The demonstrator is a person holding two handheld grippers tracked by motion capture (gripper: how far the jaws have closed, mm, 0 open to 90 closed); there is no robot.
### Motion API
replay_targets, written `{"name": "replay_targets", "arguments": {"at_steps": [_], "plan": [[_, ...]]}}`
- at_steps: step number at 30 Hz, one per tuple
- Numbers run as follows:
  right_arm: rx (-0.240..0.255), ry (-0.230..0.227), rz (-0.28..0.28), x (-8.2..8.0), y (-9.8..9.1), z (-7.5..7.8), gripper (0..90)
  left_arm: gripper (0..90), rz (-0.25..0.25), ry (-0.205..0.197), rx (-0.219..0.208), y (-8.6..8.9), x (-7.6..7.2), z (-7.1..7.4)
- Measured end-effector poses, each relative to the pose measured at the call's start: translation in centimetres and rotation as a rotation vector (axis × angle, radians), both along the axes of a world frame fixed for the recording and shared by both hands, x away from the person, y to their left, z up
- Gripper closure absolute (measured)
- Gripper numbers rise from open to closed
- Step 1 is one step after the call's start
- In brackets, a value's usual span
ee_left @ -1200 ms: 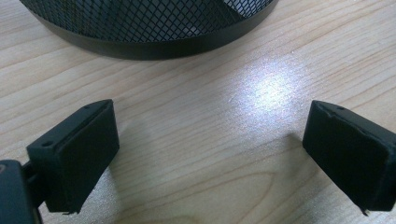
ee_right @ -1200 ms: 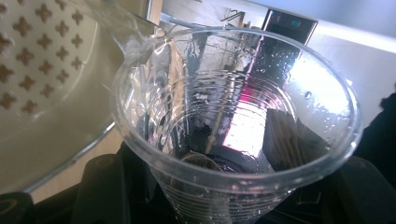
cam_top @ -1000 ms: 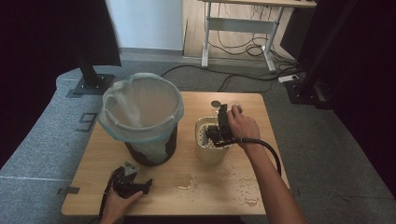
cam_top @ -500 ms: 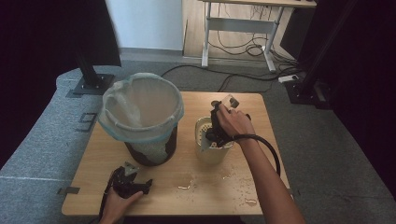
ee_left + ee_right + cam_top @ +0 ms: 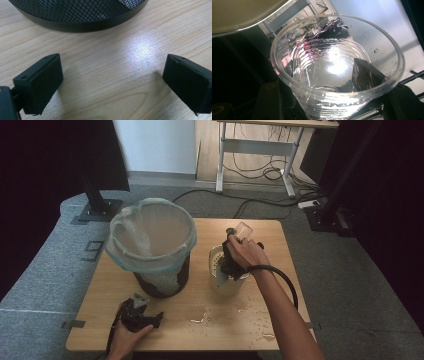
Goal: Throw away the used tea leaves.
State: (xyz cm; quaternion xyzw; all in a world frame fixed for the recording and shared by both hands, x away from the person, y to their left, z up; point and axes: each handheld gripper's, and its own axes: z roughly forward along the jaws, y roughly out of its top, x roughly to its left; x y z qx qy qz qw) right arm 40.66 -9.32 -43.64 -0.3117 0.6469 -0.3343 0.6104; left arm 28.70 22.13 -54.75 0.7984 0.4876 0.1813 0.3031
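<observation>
High view: a wooden table [image 5: 165, 320] bears a black mesh bin [image 5: 159, 279] lined with a pale, translucent bag [image 5: 150, 240]; to the bin's right stands a cream-coloured container [image 5: 216, 265]. Droplets and small puddles of liquid [image 5: 250, 312] lie on the tabletop near the front edge.

The right gripper [image 5: 231, 262] is held over the cream container's far right rim, a hand [image 5: 245, 252] wrapped around its body and a black cable [image 5: 280, 280] looping back along the forearm. Its jaws are pressed on a clear plastic cup [image 5: 242, 231], which is lifted off the table and tipped, its open mouth turned up and away from the person, just above the container's far edge. In the right gripper view the cup [image 5: 337, 70] sits close to the lens — ribbed wall, rolled rim, water beading on the inside — with one dark pad showing through the wall at right and the other jaw dim behind the wall at lower left. The pale rim of the container [image 5: 242, 15] crosses the upper left corner.

The left gripper [image 5: 142, 316] rests low at the table's front left, just in front of the bin, grasped by the left hand [image 5: 127, 337]. In the left gripper view its two black pads [image 5: 41, 82] stand spread wide apart over bare wood, nothing between them; the mesh base of the bin [image 5: 80, 13] lies just beyond.
</observation>
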Motion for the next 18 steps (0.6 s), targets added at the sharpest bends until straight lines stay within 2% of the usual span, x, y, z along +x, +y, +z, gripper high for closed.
{"name": "replay_targets", "arguments": {"at_steps": [2,3,4,6,7,8,9,10,12,13,15,16,17,18], "plan": [[0.055,0.007,-0.004,0.0,0.2,0.6,41.2,2.5,0.000,0.000,0.000,0.0,0.0,0.0],[0.055,0.007,-0.004,0.0,0.2,0.6,41.2,2.5,0.000,0.000,0.000,0.0,0.0,0.0],[0.130,0.023,-0.014,-0.1,0.3,1.0,41.2,2.5,0.000,0.000,0.000,0.0,0.0,0.0],[0.221,0.055,-0.009,-0.1,0.4,1.6,41.1,2.5,0.000,0.000,0.000,0.0,0.0,0.0],[0.310,0.063,-0.016,-0.3,0.4,1.5,41.1,2.5,0.000,0.000,0.000,0.0,0.0,0.0],[0.361,0.082,-0.016,-0.3,0.4,1.8,41.1,2.5,0.000,0.000,0.000,0.0,0.0,0.0],[0.361,0.082,-0.016,-0.3,0.4,1.8,41.1,2.5,0.000,0.000,0.000,0.0,0.0,0.0],[0.520,0.118,-0.038,-0.5,0.2,2.3,41.1,2.5,0.000,0.001,0.000,0.0,0.0,0.0],[0.649,0.147,-0.045,-0.6,-0.1,2.7,41.1,2.5,0.000,0.000,0.000,0.0,0.0,0.0],[0.649,0.147,-0.045,-0.6,-0.1,2.7,41.1,2.5,0.000,0.000,0.000,0.0,0.0,0.0],[0.801,0.188,-0.055,-0.8,-0.5,3.1,41.2,2.5,0.000,0.000,0.000,0.0,0.0,0.0],[0.910,0.223,-0.076,-1.0,-0.8,3.3,41.2,2.5,0.001,0.000,0.000,0.0,0.0,0.0],[0.910,0.223,-0.076,-1.0,-0.8,3.3,41.2,2.5,0.001,0.000,0.000,0.0,0.0,0.0],[1.040,0.268,-0.096,-1.2,-1.2,3.5,41.2,2.5,0.001,0.000,0.000,0.0,0.0,0.0]]}}
